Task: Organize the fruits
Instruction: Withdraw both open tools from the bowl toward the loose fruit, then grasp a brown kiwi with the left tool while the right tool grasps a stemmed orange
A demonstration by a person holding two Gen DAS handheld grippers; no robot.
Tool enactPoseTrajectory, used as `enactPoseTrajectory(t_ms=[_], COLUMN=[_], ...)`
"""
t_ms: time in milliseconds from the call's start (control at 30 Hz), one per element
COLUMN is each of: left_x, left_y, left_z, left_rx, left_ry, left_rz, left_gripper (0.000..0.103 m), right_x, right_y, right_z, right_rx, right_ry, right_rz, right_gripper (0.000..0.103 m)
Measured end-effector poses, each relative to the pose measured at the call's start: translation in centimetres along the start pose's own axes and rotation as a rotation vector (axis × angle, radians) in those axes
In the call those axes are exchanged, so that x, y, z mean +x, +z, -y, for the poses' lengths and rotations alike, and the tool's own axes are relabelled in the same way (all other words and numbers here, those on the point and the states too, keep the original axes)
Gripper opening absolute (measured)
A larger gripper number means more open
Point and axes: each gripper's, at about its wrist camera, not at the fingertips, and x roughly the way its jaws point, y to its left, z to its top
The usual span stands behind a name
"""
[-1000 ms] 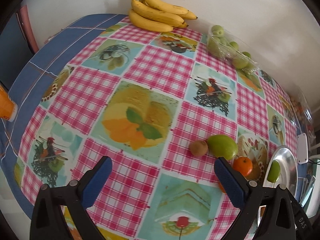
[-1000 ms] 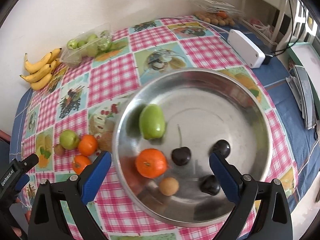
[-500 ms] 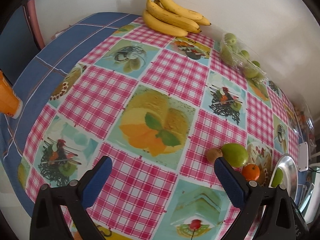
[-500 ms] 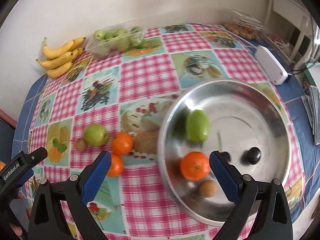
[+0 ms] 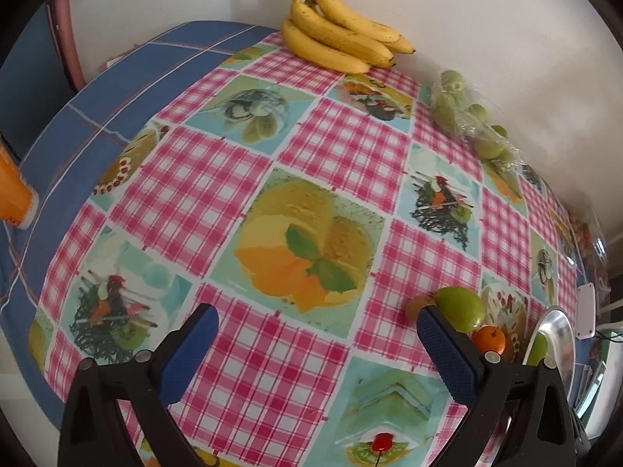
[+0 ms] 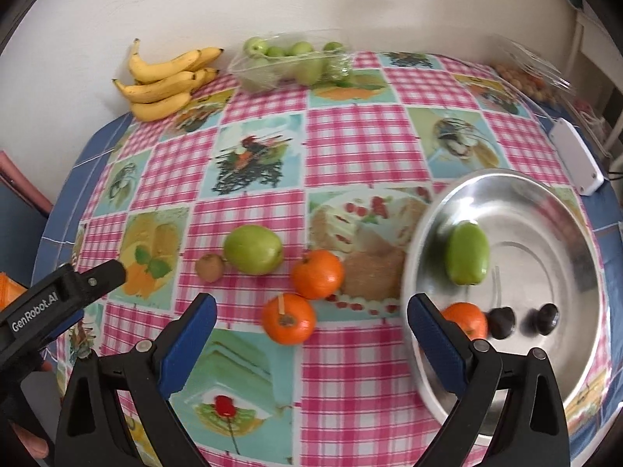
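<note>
In the right wrist view, my right gripper (image 6: 311, 311) is open and empty above two loose tangerines (image 6: 288, 318) (image 6: 317, 274). A green guava (image 6: 253, 249) and a small brown kiwi (image 6: 209, 267) lie left of them. The steel bowl (image 6: 545, 194) at right holds a green fruit (image 6: 467, 258), a tangerine (image 6: 467, 317) and dark cherries (image 6: 502, 323). My left gripper (image 5: 317, 327) is open and empty over the cloth; its body (image 6: 58, 303) shows at the left of the right wrist view. In the left wrist view the guava (image 5: 461, 307) sits by its right finger.
Bananas (image 6: 167, 78) and a clear tray of green fruit (image 6: 288, 62) lie by the wall. A white box (image 6: 578, 161) and a clear package of small fruit (image 6: 525, 72) are at the far right. An orange cup (image 5: 11, 190) stands at the left table edge.
My right gripper has swung left, from over the bowl to over the loose tangerines. My left gripper's view has shifted left and back, so the guava now sits by its right finger.
</note>
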Motion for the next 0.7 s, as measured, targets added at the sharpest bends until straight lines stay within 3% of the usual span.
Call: enactPoseTrajectory(t_ms=[333,500,600,700], left_x=[0.5,1.4,2.2,2.6], left_y=[0.4,0.5,0.4,0.2], left_z=[0.9,1.1,1.9,2.9], left_rx=[0.013,-0.007,0.015,0.064], left_ry=[-0.037,-0.101,-0.1,-0.107], left_rz=[0.026,-0.011,-0.057,-0.055], left_gripper=[0.103,0.103,0.103,0.103], right_x=[1.2,1.8,2.1,2.5], right_y=[0.1,0.0,-0.1,-0.1], right_z=[-0.3,-0.8,-0.7,-0.6], right_rx=[0.032,0.017,0.019,0.022], right_ry=[0.051,0.051,0.043,0.042], right_rz=[-0.02,-0.035,-0.044,-0.053], right_gripper=[0.098,0.098,0.098,0.098])
